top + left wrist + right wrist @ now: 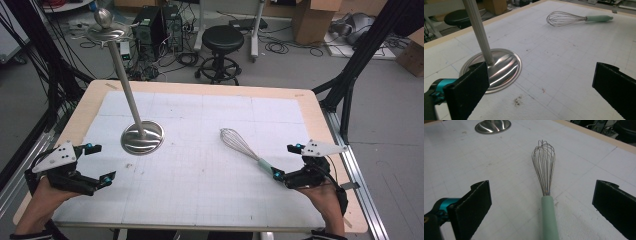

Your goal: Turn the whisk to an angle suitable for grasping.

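Whisk [243, 148] lying flat on the white gridded mat [200, 190], wire head pointing away toward the far side, pale green handle [266, 166] pointing back toward the near right corner. Taken as the landmark for everything below.

Right gripper [287, 162] just beside the whisk's handle end, held low over the mat by a hand coming in from the near edge. Jaws spread wide, one on either side of the handle line (seen straight down the handle in the right gripper view, whisk [545, 182] running up the middle of the gap). Pads [476, 202] well clear of the handle on both sides, nothing gripped, nothing touched.

Left gripper [100, 162] well apart from the whisk, across the mat near its left edge. Jaws likewise wide, nothing between them but bare mat. Whisk [574, 19] far off in the left gripper view, beyond the open jaws.

Steel stand [142, 137] left of the whisk, between it and the left gripper: round polished base flat on the mat, ribbed pole [125, 85] rising from its middle, a small dish and ball [104, 17] at the top. Base [499, 68] close ahead of the left gripper's near jaw, not touching it.

Round black stool [222, 39] on the floor beyond the table's far edge, behind the whisk.
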